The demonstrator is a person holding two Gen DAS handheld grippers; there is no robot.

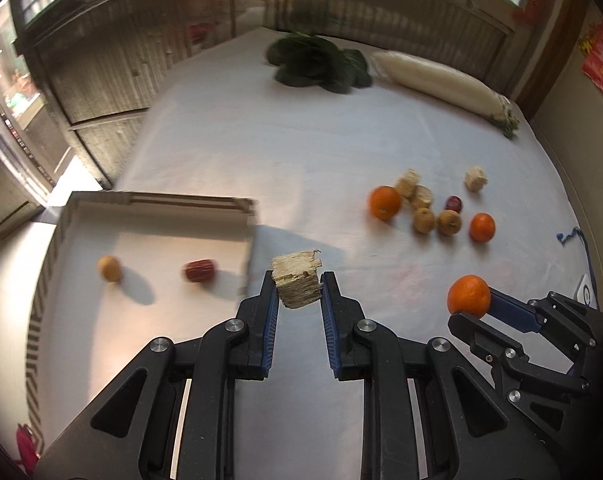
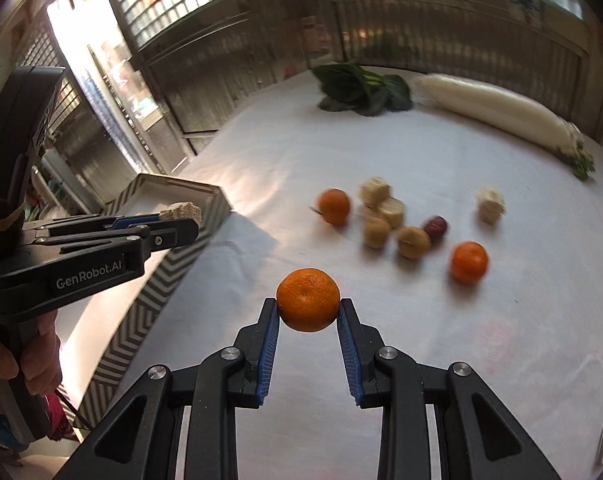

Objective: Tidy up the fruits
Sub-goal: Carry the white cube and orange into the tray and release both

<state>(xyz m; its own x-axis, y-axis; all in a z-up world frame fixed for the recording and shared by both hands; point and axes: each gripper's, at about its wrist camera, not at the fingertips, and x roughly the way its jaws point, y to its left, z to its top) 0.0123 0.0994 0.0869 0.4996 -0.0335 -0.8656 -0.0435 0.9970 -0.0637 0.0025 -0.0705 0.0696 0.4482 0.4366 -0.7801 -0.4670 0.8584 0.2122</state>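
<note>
tray (image 1: 157,204) blurred with its fruits smeared, loose fruit pile (image 2: 393,220) soft, blue cord (image 1: 573,236) cut off

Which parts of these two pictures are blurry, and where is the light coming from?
Left wrist view: the tray and the date in it smear with motion, while the pale chunk in the left gripper stays sharp; shadows fall rightward. Right wrist view: the loose fruit blurs, the held orange is crisp, and the doorway glares.
</note>
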